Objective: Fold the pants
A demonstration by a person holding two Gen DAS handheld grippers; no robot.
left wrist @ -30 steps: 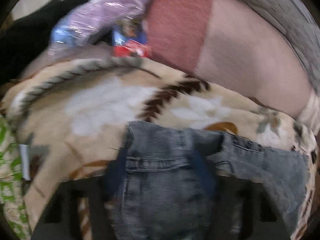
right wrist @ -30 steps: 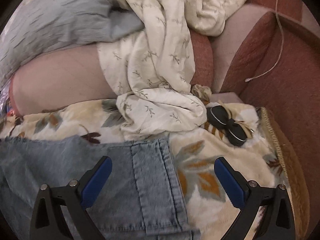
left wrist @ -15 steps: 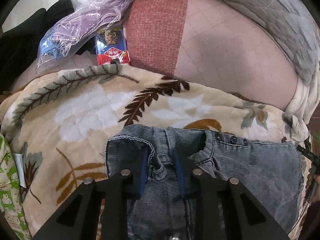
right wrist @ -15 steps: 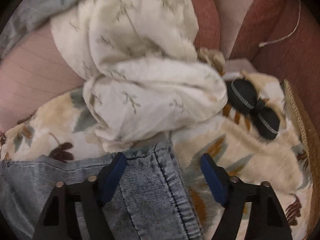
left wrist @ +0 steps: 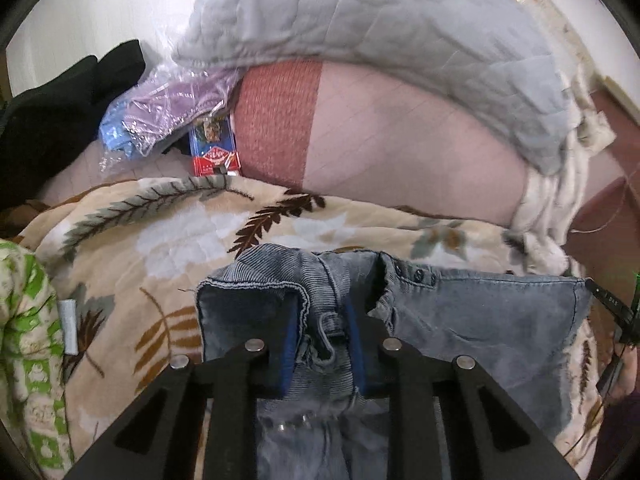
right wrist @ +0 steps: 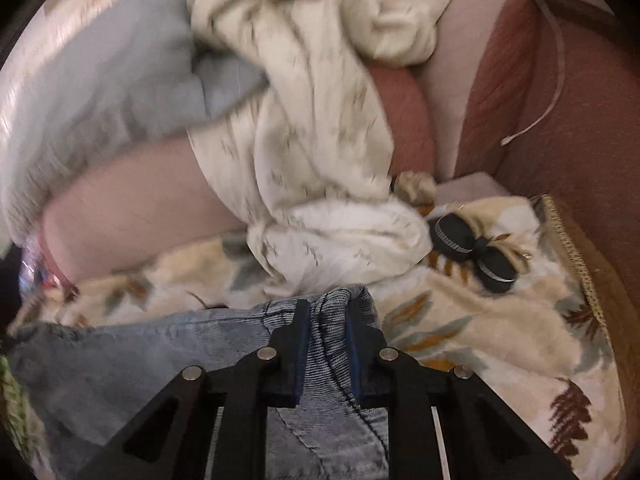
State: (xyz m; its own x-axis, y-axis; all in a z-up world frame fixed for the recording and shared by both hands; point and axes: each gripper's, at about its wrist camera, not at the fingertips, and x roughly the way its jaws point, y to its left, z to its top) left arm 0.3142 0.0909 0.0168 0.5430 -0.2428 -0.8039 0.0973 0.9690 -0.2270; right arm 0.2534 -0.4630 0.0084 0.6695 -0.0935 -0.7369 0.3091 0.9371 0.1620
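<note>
Grey-blue denim pants lie on a beige leaf-print blanket spread over a sofa seat. My left gripper is shut on the bunched waistband near a belt loop, and the fabric is lifted into a ridge. In the right wrist view the pants stretch away to the left. My right gripper is closing its jaws on the pants' raised right edge. Denim is pinched between its blue pads.
A grey quilt and a cream printed sheet drape the pink and red sofa back. A plastic bag, a red-blue box and black clothing lie at the left. A black bow rests near the armrest.
Both grippers went from open around the denim to pinching it. The right jaws narrowed from wide apart. The left gripper rose, pulling the waistband up off the blanket.
</note>
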